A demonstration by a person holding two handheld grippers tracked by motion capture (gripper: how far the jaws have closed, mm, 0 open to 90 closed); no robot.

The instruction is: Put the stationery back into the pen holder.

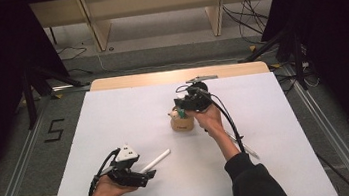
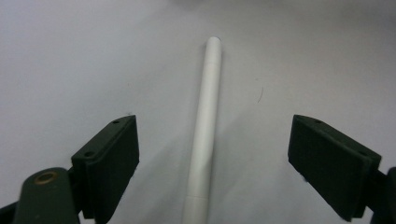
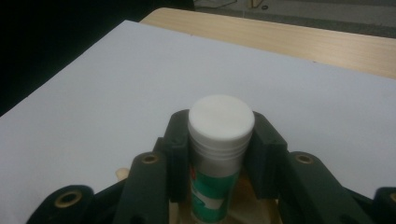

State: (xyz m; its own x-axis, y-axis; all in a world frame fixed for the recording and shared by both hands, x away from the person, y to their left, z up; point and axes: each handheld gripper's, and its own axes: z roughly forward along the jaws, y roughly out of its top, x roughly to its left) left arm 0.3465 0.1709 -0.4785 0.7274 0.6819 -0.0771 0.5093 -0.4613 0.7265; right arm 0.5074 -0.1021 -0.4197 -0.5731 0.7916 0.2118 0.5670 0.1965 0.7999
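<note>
Tube held over the cup; pen waiting

Right tongs [image 3: 219,154] clamp the toothpaste tube [image 3: 219,140] above the cup [image 1: 181,123]; a tilt could tip it; left tongs [image 2: 210,158] gape around the white pen [image 2: 205,135], nearer the person.

A matt white sheet covers the worktop [image 1: 116,135], bare pale wood showing at its far edge. The white pen [image 2: 205,130] looks like smooth plastic. The tube [image 3: 217,182] carries a glossy green label under a ribbed, matt white plastic cap [image 3: 221,121]; matt black tongs.
</note>
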